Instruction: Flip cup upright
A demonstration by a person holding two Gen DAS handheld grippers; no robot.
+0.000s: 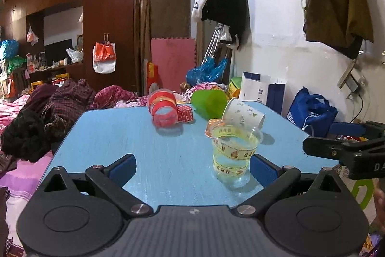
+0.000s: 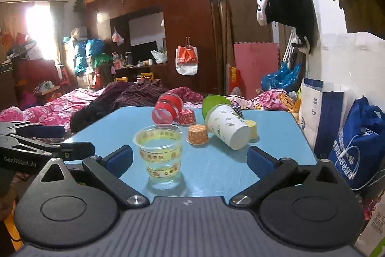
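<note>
A clear plastic cup with yellow bands (image 1: pixel 232 155) (image 2: pixel 160 155) stands upright on the blue table (image 1: pixel 144 136) (image 2: pixel 216 165). My left gripper (image 1: pixel 192 170) is open, and the cup stands just inside its right finger. My right gripper (image 2: pixel 190 160) is open, and the cup stands between its fingers, nearer the left one. A white paper cup (image 1: pixel 243 115) (image 2: pixel 227 125) lies on its side behind. A red clear cup (image 1: pixel 162 110) (image 2: pixel 167 108) and a green cup (image 1: pixel 209 102) (image 2: pixel 213 100) also lie tipped at the far edge.
Small dotted paper cups, red (image 1: pixel 185 113) (image 2: pixel 186 116) and orange (image 2: pixel 197 134), sit upside down mid-table. A bed with heaped clothes (image 1: pixel 48 107) lies left of the table. Bags (image 2: pixel 361 143) stand by the wall on the right.
</note>
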